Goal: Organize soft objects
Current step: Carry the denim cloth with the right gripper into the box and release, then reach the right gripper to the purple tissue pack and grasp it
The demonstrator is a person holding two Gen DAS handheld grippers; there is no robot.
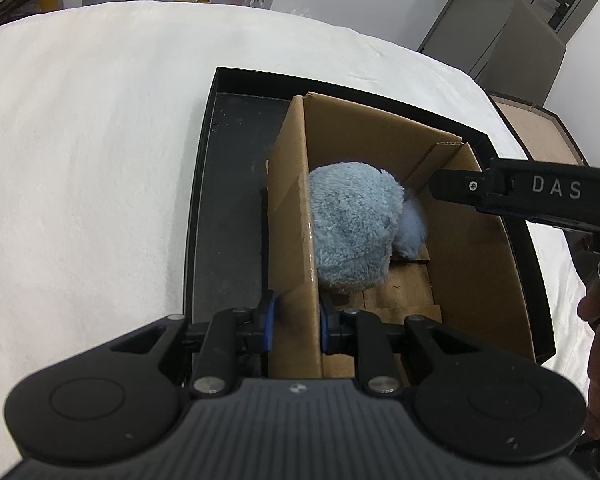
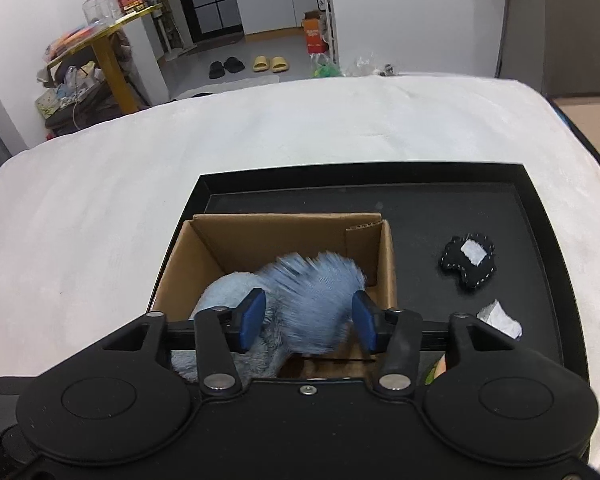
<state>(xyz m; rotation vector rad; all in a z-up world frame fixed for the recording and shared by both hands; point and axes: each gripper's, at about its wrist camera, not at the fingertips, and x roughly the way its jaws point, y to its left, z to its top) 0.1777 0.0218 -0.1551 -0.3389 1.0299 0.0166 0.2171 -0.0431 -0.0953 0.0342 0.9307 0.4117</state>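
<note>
One fluffy blue plush (image 2: 316, 300), light and squashy, sits loose between your parted right gripper (image 2: 308, 320); left gripper (image 1: 296, 320) pinches the cardboard box (image 1: 296, 208) wall.

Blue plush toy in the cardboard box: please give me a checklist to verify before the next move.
1. Left gripper clamps the cardboard box wall: ok.
2. Blue plush toy inside the box: ok.
3. Right gripper released the toy: cannot tell, fur blurred between its fingers.
4. Box sits in the black tray: ok.
5. Black stitched soft piece packed: not ok, lies on the tray.
</note>
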